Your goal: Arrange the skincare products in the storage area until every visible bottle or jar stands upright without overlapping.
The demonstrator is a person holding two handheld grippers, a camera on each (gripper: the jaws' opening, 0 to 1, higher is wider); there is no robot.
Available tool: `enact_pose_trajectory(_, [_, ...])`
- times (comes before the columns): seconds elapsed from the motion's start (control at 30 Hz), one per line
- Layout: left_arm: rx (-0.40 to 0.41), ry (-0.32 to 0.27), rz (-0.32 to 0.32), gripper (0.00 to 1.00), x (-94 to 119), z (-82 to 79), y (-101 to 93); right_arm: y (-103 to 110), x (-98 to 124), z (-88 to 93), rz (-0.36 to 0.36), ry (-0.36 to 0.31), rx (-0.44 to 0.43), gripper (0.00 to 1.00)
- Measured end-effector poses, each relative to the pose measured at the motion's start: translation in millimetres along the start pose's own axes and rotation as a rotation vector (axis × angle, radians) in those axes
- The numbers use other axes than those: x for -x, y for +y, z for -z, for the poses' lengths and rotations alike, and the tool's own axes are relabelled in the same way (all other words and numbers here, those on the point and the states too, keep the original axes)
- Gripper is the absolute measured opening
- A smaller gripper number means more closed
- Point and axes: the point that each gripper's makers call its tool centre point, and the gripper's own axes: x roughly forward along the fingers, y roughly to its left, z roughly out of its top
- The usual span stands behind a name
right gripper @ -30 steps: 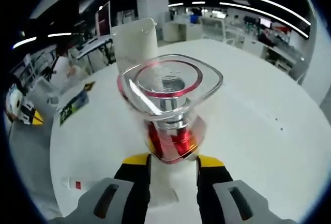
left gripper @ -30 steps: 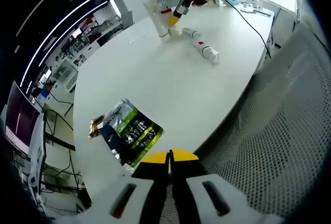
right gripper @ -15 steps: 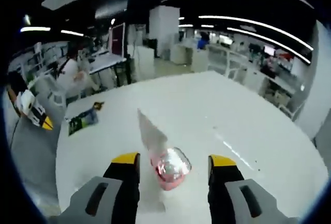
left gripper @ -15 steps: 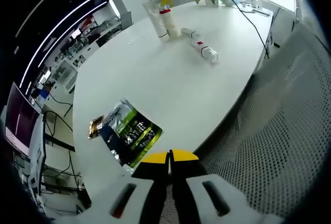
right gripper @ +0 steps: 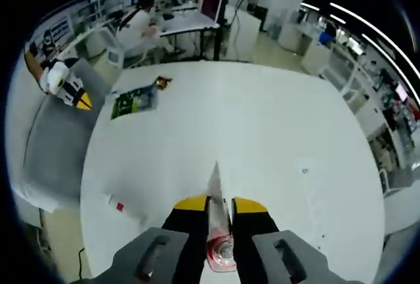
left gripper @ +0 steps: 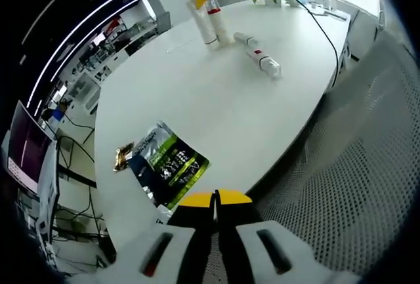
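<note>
The left gripper [left gripper: 215, 200] is held with its yellow-tipped jaws pressed together on nothing, over the near edge of the round white table [left gripper: 216, 100]. Far across it, a white tube [left gripper: 201, 18] and a red-capped bottle [left gripper: 216, 18] stand upright; a clear red-labelled bottle [left gripper: 257, 54] lies just right. The right gripper [right gripper: 218, 205] is nearly closed above the tube's tip, nothing visibly gripped.

Bench [left gripper: 197, 94]: packet [left gripper: 165, 164] laid flat near the edge; two tubes [left gripper: 210, 21] stood upright, apparently touching, at the far side; bottle [left gripper: 257, 54] laid down just beside them.
</note>
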Motion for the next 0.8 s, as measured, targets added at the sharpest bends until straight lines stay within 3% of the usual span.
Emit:
enact_pose_trajectory(0.13, [0.003,0.006,-0.004,0.0,-1.2,1.4,0.5,-0.3,1.3,6.8,-0.005,0.012,0.016,0.07])
enact_pose_trajectory(0.33, [0.007,0.019,-0.001,0.0,-2.4,3.6,0.3,-1.8,0.7,2.2,-0.012,-0.002,0.055,0.08])
enact_pose_trajectory(0.47, [0.004,0.029,0.008,0.0,-3.2,5.3,-1.5,-2.7,3.6,-6.4,-0.026,-0.025,0.038,0.13])
enact_pose_trajectory(0.63, [0.002,0.034,0.015,0.0,-3.4,5.9,-2.5,-3.6,5.8,-10.6,-0.053,-0.01,0.045,0.03])
enact_pose_trajectory(0.8, [0.003,0.035,0.015,0.0,-3.1,6.0,-2.8,-2.4,4.0,-11.2,-0.096,0.018,0.109,0.0])
